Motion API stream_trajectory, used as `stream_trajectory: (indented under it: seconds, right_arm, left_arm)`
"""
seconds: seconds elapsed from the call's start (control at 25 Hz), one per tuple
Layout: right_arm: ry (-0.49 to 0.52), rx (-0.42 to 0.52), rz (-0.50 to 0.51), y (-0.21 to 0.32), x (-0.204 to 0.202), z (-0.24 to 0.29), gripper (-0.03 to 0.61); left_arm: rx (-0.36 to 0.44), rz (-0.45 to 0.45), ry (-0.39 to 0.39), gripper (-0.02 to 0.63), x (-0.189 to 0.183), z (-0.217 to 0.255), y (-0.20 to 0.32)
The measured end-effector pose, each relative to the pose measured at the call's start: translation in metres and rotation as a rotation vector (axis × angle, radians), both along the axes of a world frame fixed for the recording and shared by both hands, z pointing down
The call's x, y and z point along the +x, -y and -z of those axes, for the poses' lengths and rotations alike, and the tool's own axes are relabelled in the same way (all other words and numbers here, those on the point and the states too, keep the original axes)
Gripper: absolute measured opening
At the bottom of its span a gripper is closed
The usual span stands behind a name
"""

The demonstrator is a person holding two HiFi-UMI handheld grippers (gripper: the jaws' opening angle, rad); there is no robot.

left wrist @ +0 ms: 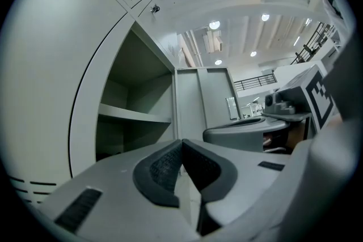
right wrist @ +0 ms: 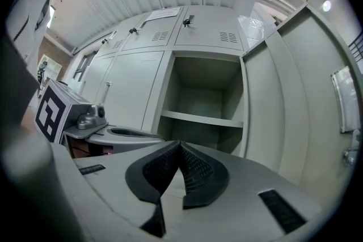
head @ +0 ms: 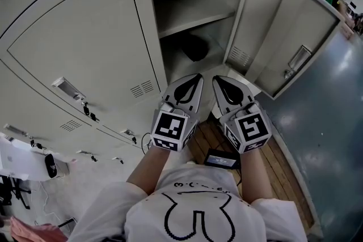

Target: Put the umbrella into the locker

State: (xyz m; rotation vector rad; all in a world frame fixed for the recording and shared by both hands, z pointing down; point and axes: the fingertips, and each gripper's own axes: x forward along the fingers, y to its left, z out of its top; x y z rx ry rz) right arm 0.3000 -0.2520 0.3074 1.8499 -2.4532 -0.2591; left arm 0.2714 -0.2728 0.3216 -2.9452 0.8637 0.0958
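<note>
The open locker (head: 156, 20) has one shelf (head: 195, 22). A dark bundle, apparently the folded umbrella (head: 194, 47), lies on the locker floor below that shelf. My left gripper (head: 197, 77) and right gripper (head: 218, 80) are side by side just in front of the opening, both pointing level at it. The left gripper (left wrist: 181, 143) has its jaws together with nothing between them. The right gripper (right wrist: 180, 145) is likewise shut and empty. In both gripper views the compartment under the shelf (right wrist: 201, 119) is too dark to show the umbrella.
The locker's door (head: 258, 25) stands open to the right, and a second open door (head: 303, 45) with a handle is beyond it. Closed lockers (head: 85, 54) fill the left. A small black device (head: 221, 158) lies on the wooden floor strip by the person's feet.
</note>
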Motion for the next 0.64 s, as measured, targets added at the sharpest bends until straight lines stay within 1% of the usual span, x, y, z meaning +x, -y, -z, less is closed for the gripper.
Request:
stream_trajectory:
  seconds: [0.24, 0.64]
  right_arm:
    - [0.004, -0.006, -0.022, -0.0009, 0.0023, 0.0003, -0.005]
    - [0.005, -0.011, -0.044, -0.0022, 0.0034, 0.0000, -0.006]
  left_arm:
    - [0.002, -0.020, 0.001, 0.023, 0.0030, -0.0002, -0.0040]
    - [0.009, -0.042, -0.026, 0.023, 0.0056, 0.0061, -0.0081]
